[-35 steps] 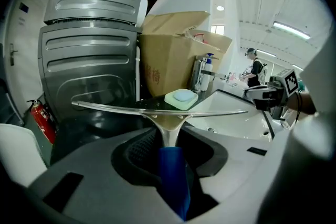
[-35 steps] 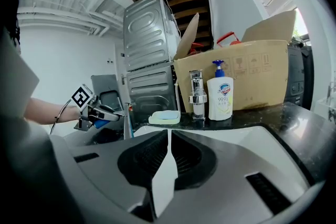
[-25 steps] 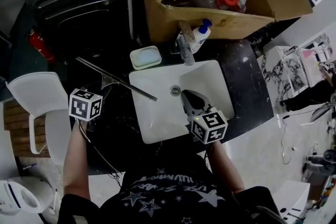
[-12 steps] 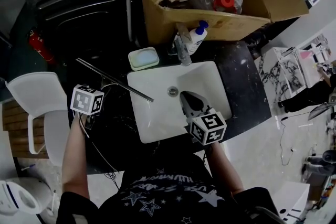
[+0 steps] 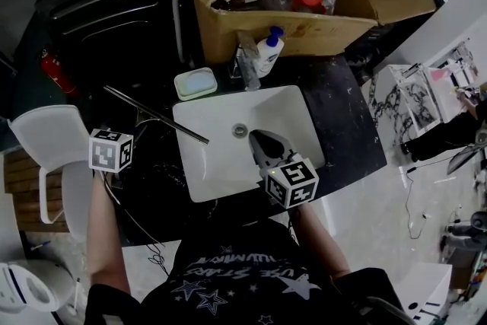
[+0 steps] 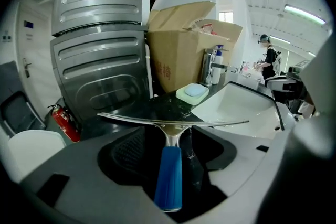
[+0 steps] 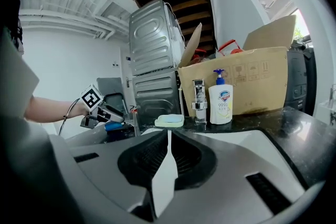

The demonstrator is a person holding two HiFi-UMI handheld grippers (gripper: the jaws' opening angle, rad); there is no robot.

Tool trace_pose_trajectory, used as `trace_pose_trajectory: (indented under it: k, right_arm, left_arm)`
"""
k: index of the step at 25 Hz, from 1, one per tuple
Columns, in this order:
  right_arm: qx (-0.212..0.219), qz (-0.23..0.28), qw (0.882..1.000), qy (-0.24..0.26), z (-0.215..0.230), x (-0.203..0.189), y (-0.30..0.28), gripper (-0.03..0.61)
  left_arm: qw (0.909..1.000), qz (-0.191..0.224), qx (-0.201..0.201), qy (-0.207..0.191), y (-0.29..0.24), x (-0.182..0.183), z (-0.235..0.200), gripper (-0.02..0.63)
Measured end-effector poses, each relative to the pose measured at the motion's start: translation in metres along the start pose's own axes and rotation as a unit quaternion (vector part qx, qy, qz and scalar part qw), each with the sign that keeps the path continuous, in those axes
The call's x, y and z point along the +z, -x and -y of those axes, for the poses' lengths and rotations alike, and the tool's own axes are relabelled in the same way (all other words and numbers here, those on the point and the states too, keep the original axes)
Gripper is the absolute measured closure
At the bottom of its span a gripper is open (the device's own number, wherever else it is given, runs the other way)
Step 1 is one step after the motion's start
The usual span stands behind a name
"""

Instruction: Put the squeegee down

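The squeegee (image 5: 156, 115) lies on the black counter left of the sink, the tip of its long metal blade reaching over the sink's rim. In the left gripper view its blade (image 6: 173, 122) stretches across, and its blue handle (image 6: 169, 176) points back between my jaws. My left gripper (image 5: 135, 138) is opening; both jaws stand wide of the handle with a gap on each side. My right gripper (image 5: 256, 138) hovers over the white sink, shut and holding nothing (image 7: 168, 136). The right gripper view also catches the left gripper (image 7: 107, 119) at the far left.
The white sink (image 5: 293, 106) has a faucet (image 5: 245, 65), a soap bottle (image 5: 266, 53) and a green soap dish (image 5: 195, 83) behind it. An open cardboard box (image 5: 251, 27) stands further back. At the left are a white chair (image 5: 53, 133) and a fire extinguisher (image 5: 52, 71).
The left gripper has let go of the squeegee's handle and drawn back a little toward me. The squeegee stays on the counter. The right gripper remains over the sink.
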State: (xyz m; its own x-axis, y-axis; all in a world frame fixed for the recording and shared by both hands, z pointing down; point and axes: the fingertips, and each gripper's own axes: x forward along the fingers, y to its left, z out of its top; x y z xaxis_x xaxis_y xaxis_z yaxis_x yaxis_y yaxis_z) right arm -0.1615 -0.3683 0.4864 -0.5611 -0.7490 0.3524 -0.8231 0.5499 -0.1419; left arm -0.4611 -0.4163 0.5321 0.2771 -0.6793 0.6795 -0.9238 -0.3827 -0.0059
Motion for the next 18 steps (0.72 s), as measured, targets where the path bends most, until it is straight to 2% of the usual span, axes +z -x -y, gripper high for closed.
trace_pose_trajectory:
  k: [4,10,18]
  right_arm:
    - [0.017,0.005,1.0,0.004,0.0,0.003,0.012,0.526]
    - [0.046,0.017,0.999,0.017,0.004,0.011,0.033,0.526]
    - [0.091,0.018,0.995,0.037,0.002,0.018,0.058,0.526]
  left_arm:
    - [0.9992,0.023,0.03,0.008,0.026,0.005,0.004,0.316]
    - [0.9964,0.058,0.059,0.021,0.071,0.008,0.034,0.316]
    - [0.9832,0.135,0.106,0.062,0.132,0.018,0.086,0.318]
